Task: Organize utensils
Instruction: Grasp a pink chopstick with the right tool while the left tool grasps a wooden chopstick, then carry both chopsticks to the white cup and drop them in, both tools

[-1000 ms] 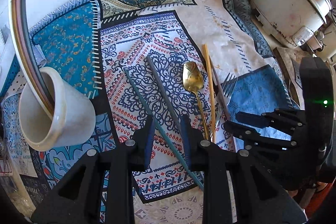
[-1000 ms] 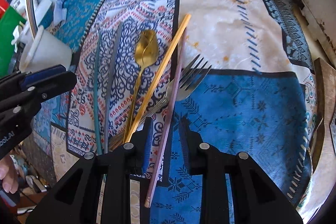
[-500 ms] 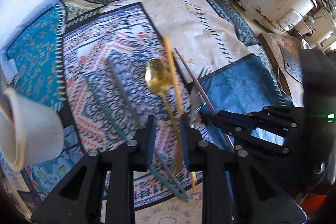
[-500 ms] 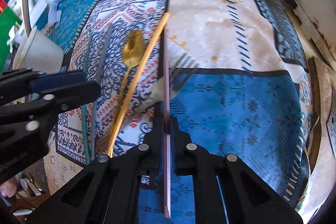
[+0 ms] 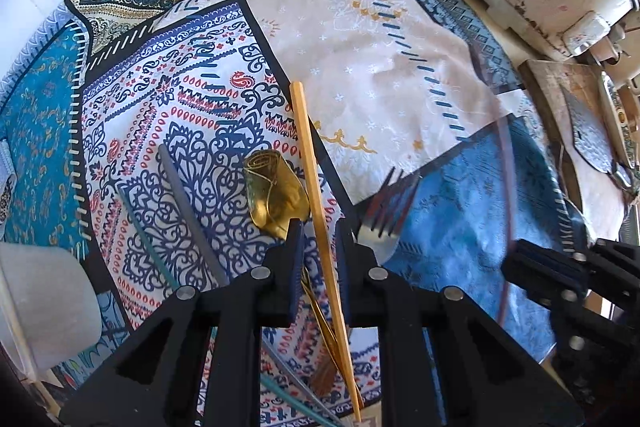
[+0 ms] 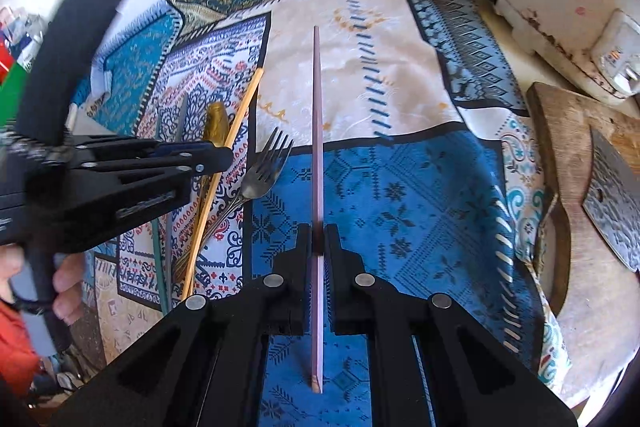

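A: Pink chopstick (image 6: pixel 317 131) is clamped in the right gripper (image 6: pixel 318 247), lifted off the cloth (image 6: pixel 400 195), long end sticking forward.

B: Left gripper (image 5: pixel 318 247)?

A: Jaws have just been closing around the orange chopstick (image 5: pixel 310 171); a gap shows on each side, so not yet pinching. Gold spoon (image 5: pixel 276 195) lies touching that stick's left side, fork (image 5: pixel 382 223) just right of it.

B: Risks?

A: The spoon handle runs under the same jaws; closing could catch both and drag the spoon. The pink stick is held near one end, so it may pivot in the pads.

B: Count?

A: Four chopsticks: pink, orange, grey (image 5: pixel 188 211), teal (image 5: pixel 146 235). One spoon, one fork, one white cup (image 5: pixel 44 303) at the left edge, though only part of it shows.
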